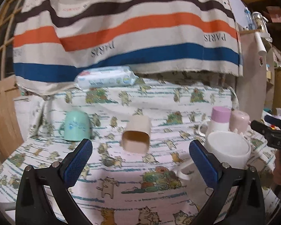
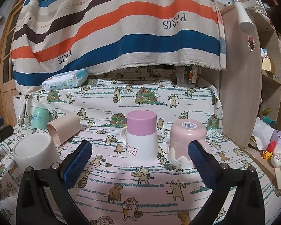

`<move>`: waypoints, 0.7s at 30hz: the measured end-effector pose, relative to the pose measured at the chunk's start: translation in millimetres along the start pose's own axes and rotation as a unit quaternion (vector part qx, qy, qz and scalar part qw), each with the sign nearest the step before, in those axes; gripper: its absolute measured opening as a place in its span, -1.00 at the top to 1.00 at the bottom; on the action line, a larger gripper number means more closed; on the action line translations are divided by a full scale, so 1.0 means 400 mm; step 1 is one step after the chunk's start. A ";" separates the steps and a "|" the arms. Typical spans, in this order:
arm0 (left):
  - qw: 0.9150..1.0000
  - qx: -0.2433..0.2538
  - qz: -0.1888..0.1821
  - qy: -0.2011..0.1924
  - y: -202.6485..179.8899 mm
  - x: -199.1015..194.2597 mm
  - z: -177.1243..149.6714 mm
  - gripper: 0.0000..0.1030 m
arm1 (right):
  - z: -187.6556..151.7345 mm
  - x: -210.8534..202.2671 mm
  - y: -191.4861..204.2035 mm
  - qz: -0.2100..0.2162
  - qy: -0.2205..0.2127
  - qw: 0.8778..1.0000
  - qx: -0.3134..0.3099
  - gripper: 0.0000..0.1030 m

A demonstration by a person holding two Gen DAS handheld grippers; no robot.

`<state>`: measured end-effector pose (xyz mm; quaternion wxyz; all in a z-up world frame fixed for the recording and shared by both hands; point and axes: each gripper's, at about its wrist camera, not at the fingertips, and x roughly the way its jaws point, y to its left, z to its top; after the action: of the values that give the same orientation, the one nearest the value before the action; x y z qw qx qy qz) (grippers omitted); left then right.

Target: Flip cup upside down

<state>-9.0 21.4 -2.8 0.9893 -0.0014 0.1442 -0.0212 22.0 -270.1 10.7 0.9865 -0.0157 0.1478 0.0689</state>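
A beige square cup (image 1: pixel 137 136) lies on its side on the cat-print cloth, mouth toward my left gripper; it also shows in the right wrist view (image 2: pixel 64 129). My left gripper (image 1: pixel 140 161) is open and empty, short of that cup. A white mug (image 1: pixel 227 149) stands upright, mouth up, by the left gripper's right finger; it also shows in the right wrist view (image 2: pixel 34 152). My right gripper (image 2: pixel 140 161) is open and empty, in front of a pink-and-white mug (image 2: pixel 141 136) standing upside down. A pink cup (image 2: pixel 186 139) stands upside down next to it.
A mint cup (image 1: pixel 76 125) stands upside down at the left, also in the right wrist view (image 2: pixel 39 117). A pack of wipes (image 2: pixel 65 81) lies at the back under a striped hanging cloth (image 2: pixel 121 28). Shelves and clutter stand to the right (image 2: pixel 271 146).
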 end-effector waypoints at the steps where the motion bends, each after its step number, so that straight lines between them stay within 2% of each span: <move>1: 1.000 0.002 -0.009 0.013 -0.003 0.011 -0.001 -0.99 | 0.000 0.001 0.000 0.002 0.000 1.000 0.000 -0.99; 4: 0.999 0.005 -0.011 0.031 -0.012 0.027 -0.001 -0.99 | -0.001 0.002 0.005 0.018 0.002 1.000 -0.003 -0.99; 9: 1.000 0.007 -0.015 0.014 -0.015 0.008 -0.002 -0.99 | -0.002 -0.001 0.007 0.015 0.001 1.000 -0.003 -0.99; 21: 1.000 -0.007 0.007 0.010 0.002 0.009 0.002 -0.99 | 0.000 -0.001 0.005 0.015 0.001 1.000 -0.004 -0.99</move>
<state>-5.3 22.1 -3.3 0.9879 -0.0070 0.1545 -0.0130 21.2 -268.1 10.8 0.9851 -0.0174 0.1492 0.0842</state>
